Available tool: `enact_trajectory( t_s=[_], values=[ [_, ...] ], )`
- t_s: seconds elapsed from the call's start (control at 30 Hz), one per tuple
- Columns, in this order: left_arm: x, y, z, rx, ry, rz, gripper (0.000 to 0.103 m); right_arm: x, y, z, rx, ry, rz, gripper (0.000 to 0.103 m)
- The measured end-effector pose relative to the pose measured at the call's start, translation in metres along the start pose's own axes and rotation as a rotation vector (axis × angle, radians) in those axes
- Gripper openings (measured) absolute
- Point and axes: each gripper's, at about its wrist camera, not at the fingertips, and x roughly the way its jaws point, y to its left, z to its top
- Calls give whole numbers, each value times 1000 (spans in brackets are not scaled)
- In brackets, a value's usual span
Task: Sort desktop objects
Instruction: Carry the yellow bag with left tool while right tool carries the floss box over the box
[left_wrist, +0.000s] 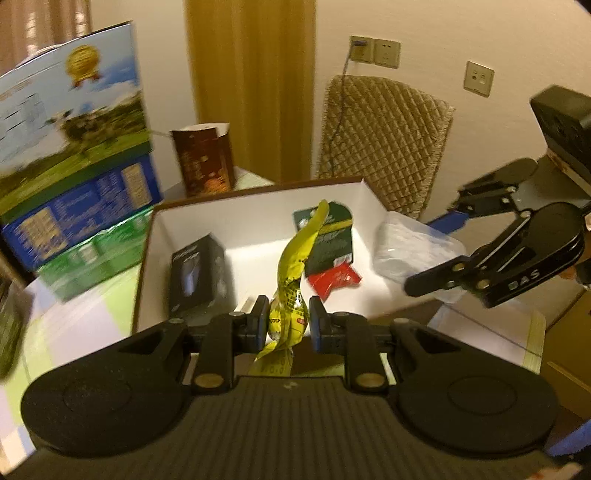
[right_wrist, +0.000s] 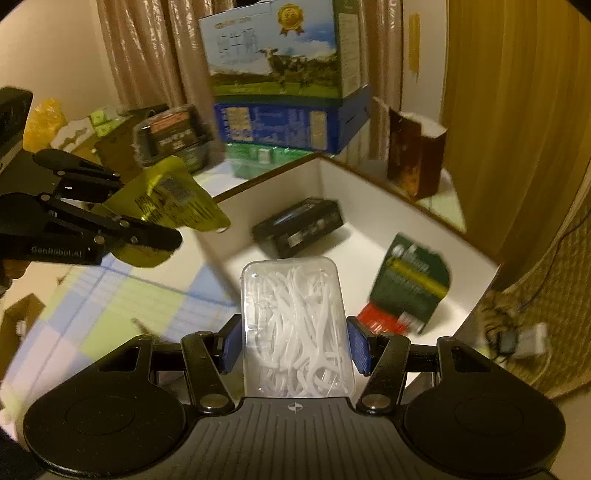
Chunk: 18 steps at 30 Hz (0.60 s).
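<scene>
Left gripper (left_wrist: 289, 320) pinches a yellow packet (left_wrist: 295, 258). Right gripper (right_wrist: 295, 345), half open, clamps a clear floss box (right_wrist: 295, 325) above the white tray (right_wrist: 369, 251).

Two hand-held grippers: the left hand-held gripper (left_wrist: 289, 317) and the right hand-held gripper (right_wrist: 295, 349). One yellow packet (left_wrist: 291, 280), one clear plastic case (right_wrist: 295, 332). One white tray (right_wrist: 369, 192) containing one black box (right_wrist: 299, 227) and one green card pack (right_wrist: 406, 284). Three stacked cartons (right_wrist: 280, 88).
</scene>
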Motion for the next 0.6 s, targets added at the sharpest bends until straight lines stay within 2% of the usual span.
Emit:
enact_trajectory(
  t_s=[0.23,0.37,0.6],
  values=[
    [54,3,33,9,47,-48,18,32,-26,19,-22,56,-52,55],
    [90,5,37,20,119,-61,18,52,-39,19,-33,113,-57,55],
    [148,10,24,-2,288,-91,18,89,-52,8,-87,230,-43,55]
  ],
)
